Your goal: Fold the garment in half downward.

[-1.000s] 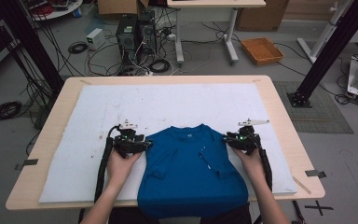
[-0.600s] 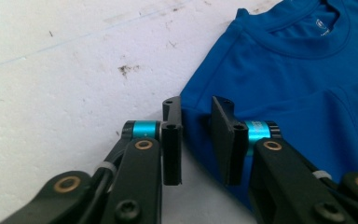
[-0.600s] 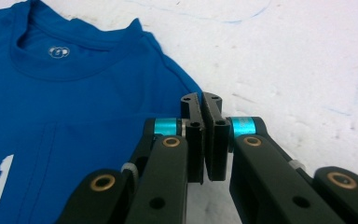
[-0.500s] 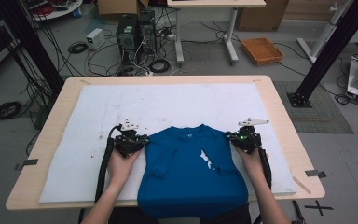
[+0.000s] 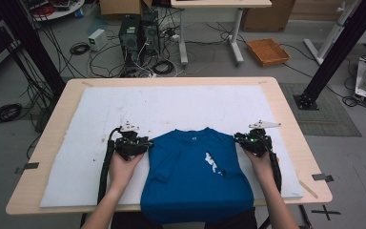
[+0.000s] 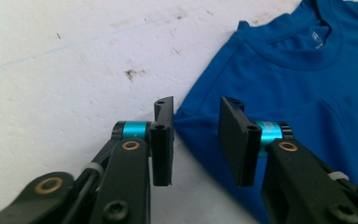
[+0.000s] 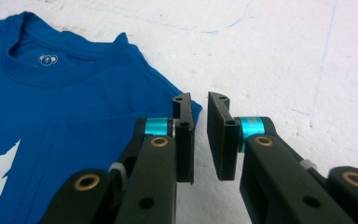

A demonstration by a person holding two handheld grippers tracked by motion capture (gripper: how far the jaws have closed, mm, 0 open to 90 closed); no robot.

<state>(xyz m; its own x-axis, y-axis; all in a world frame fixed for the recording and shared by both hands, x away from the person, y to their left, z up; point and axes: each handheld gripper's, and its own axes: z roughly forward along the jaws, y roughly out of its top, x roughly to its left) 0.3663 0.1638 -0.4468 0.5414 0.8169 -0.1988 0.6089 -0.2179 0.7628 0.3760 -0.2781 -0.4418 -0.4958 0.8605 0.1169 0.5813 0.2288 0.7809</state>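
On table point(image 5: 71, 95), largest first: white mat point(image 5: 138, 107); blue shirt point(image 5: 195, 176), collar at 12 o'clock, long axis 12 to 6, hem over the near edge. My left gripper point(image 5: 140, 145) sits at its 9 o'clock shoulder, right gripper point(image 5: 245, 140) at its 3 o'clock one, equally near. Both have just been opening, jaws parted with no cloth pinched between them.

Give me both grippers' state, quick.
Left gripper: open, just reopening, at the shirt edge, gripping nothing.
Right gripper: open, just reopening, nothing between jaws.
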